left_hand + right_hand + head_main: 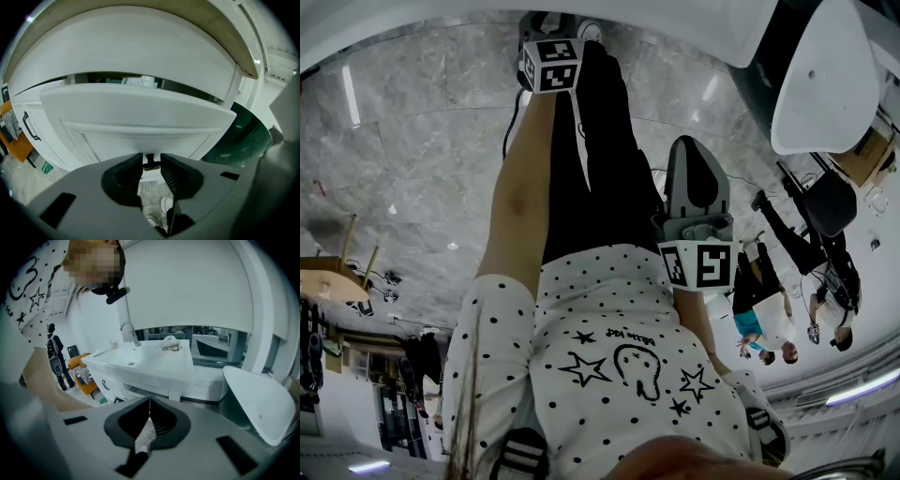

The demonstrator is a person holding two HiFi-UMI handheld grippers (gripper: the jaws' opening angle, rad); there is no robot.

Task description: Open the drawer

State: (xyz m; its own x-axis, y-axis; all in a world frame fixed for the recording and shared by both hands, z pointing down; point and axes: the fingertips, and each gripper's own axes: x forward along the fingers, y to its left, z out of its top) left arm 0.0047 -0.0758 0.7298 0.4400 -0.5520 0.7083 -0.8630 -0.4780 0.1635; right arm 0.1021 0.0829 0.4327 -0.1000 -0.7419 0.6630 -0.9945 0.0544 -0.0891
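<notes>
Two ribbed jaws of the left gripper (151, 158) clamp the small dark knob (150, 163) of the white panelled drawer front (140, 117), which lies straight ahead, long axis running left to right, a gap showing above it; the right gripper (149, 401), well apart, is pinched shut, empty.

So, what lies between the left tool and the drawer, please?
Only the drawer's dark knob, held between the left tool's jaws, as the left gripper view shows.
</notes>
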